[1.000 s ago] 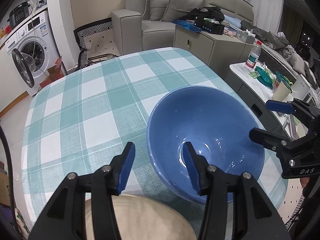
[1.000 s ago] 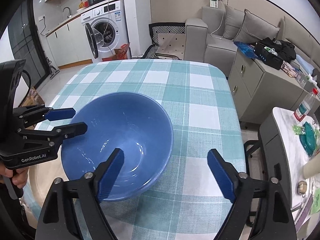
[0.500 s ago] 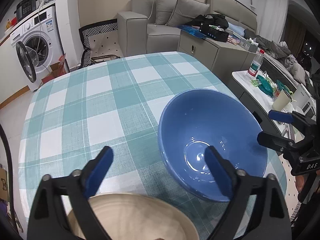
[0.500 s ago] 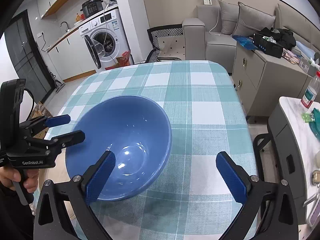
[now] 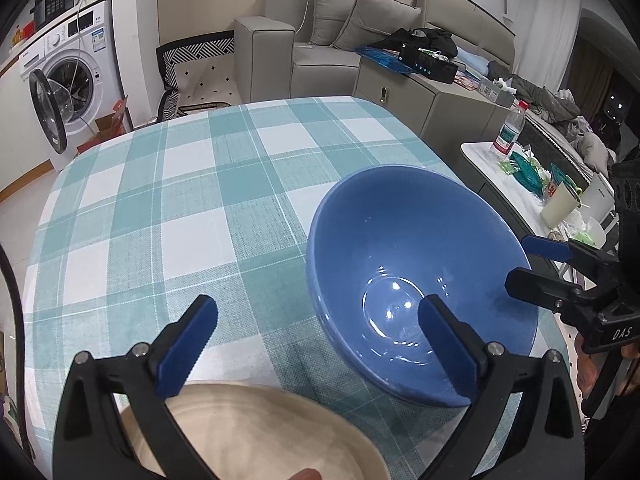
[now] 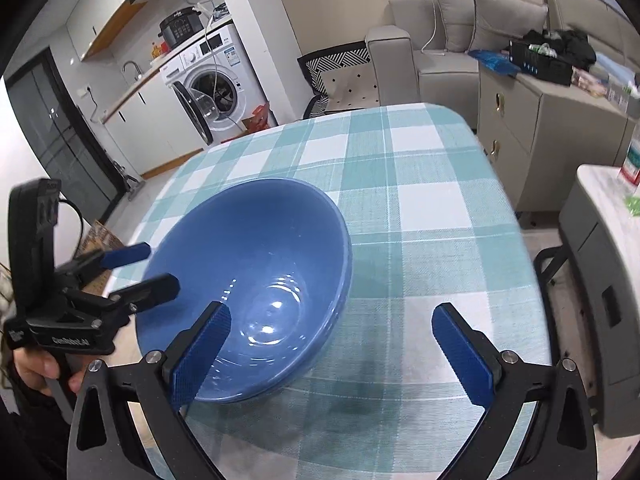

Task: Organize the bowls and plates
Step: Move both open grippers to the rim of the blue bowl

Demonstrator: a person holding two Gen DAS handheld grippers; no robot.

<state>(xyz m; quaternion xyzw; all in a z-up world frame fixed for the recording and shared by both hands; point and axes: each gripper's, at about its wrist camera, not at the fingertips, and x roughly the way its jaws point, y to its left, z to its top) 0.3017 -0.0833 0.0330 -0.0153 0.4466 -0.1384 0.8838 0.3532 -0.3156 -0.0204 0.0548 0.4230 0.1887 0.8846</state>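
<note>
A large blue bowl (image 5: 400, 248) (image 6: 256, 240) stands upright on the teal checked tablecloth (image 5: 160, 220) (image 6: 420, 220). My left gripper (image 5: 316, 312) (image 6: 148, 268) hovers at the bowl's near left rim. Its jaws are opening: one finger hangs over the bowl's inside, the other over the cloth, and neither touches the rim. My right gripper (image 6: 332, 316) (image 5: 522, 262) stands wide open at the opposite rim, its left finger over the bowl and its right finger over the cloth. Under the left gripper lies a cream plate (image 5: 248, 432), partly hidden by the fingers.
A low side table (image 5: 480, 152) with a bottle (image 5: 510, 128) and clutter stands just past the table's right edge. Behind are a grey cabinet (image 6: 540, 120), a sofa (image 5: 320, 60) and a washing machine (image 6: 216, 84). A person's hand (image 6: 36, 368) holds the left gripper.
The left jaws have spread from a narrow gap around the bowl's rim to wide apart. The right jaws widened a little and that gripper rolled. The bowl stays on the cloth.
</note>
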